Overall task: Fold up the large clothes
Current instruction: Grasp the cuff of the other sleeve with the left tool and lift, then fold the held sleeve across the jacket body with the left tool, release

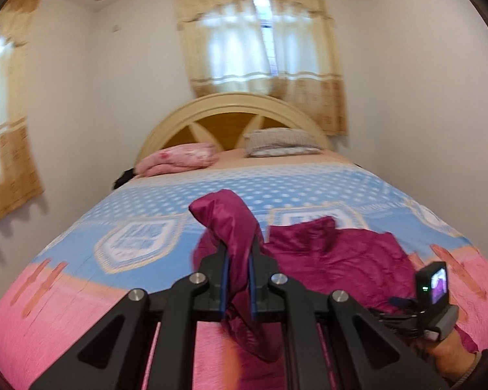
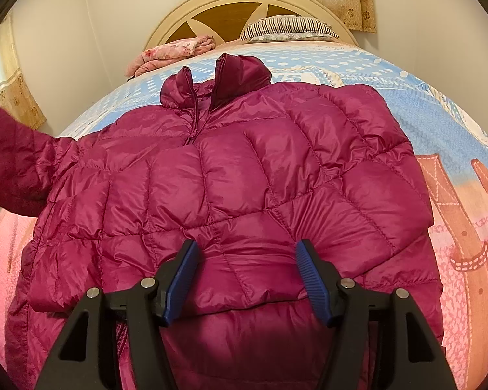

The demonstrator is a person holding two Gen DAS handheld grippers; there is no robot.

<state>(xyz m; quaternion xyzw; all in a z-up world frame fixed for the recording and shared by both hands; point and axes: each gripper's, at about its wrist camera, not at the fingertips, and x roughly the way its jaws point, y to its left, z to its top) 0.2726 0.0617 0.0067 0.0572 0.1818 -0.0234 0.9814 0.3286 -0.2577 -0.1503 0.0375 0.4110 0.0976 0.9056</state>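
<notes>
Left gripper (image 1: 239,253) is clamped on a magenta sleeve (image 1: 234,227), raised above the bed (image 1: 81,292), its cuff end sticking up past the fingers. Right gripper (image 2: 245,279) stands open, angled down over the quilted jacket (image 2: 244,175), pads either side of a puffed fold near the hem. That jacket lies flat on the blue-and-pink bedspread (image 2: 406,97), collar (image 2: 224,78) toward the far headboard (image 2: 244,3).
</notes>
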